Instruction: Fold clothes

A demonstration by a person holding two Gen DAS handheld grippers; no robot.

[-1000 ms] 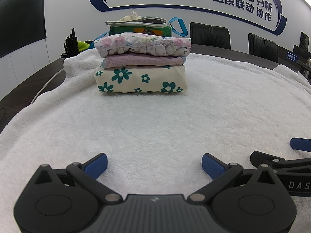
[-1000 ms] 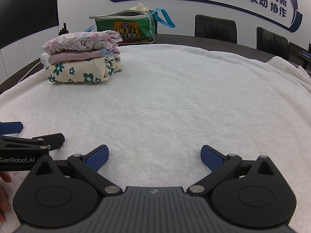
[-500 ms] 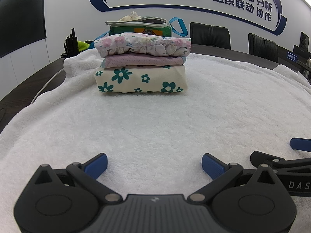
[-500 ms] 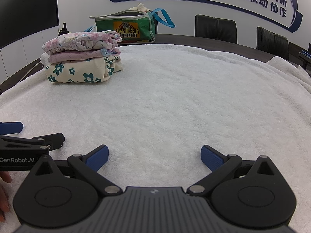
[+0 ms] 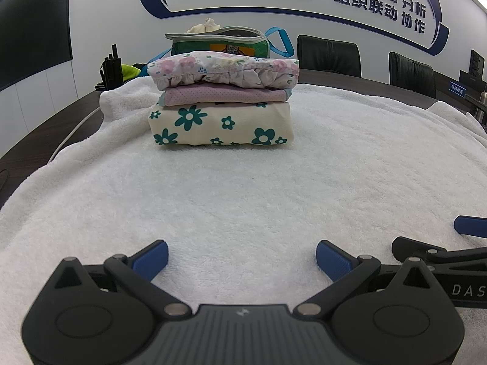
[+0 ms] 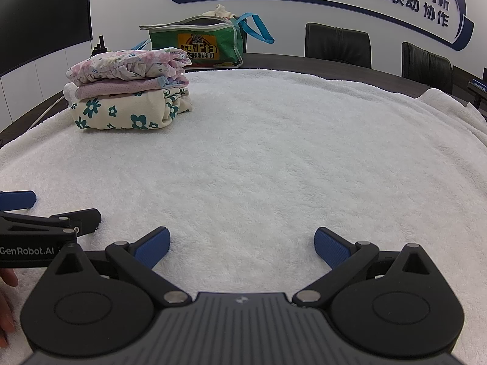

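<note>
A stack of three folded garments [image 5: 223, 100] sits on the white towel [image 5: 243, 188] ahead: a cream one with teal flowers at the bottom, a pink dotted one in the middle, a pink floral one on top. The stack shows far left in the right wrist view [image 6: 127, 94]. My left gripper [image 5: 242, 260] is open and empty, low over the towel, well short of the stack. My right gripper [image 6: 242, 248] is open and empty beside it. Each gripper shows at the edge of the other's view.
A green bag [image 6: 197, 45] with blue straps stands behind the stack on the dark table [image 6: 304, 64]. Black chairs [image 6: 338, 44] line the far side. A black radio [image 5: 111, 67] stands at the far left. The towel [image 6: 274, 152] covers most of the table.
</note>
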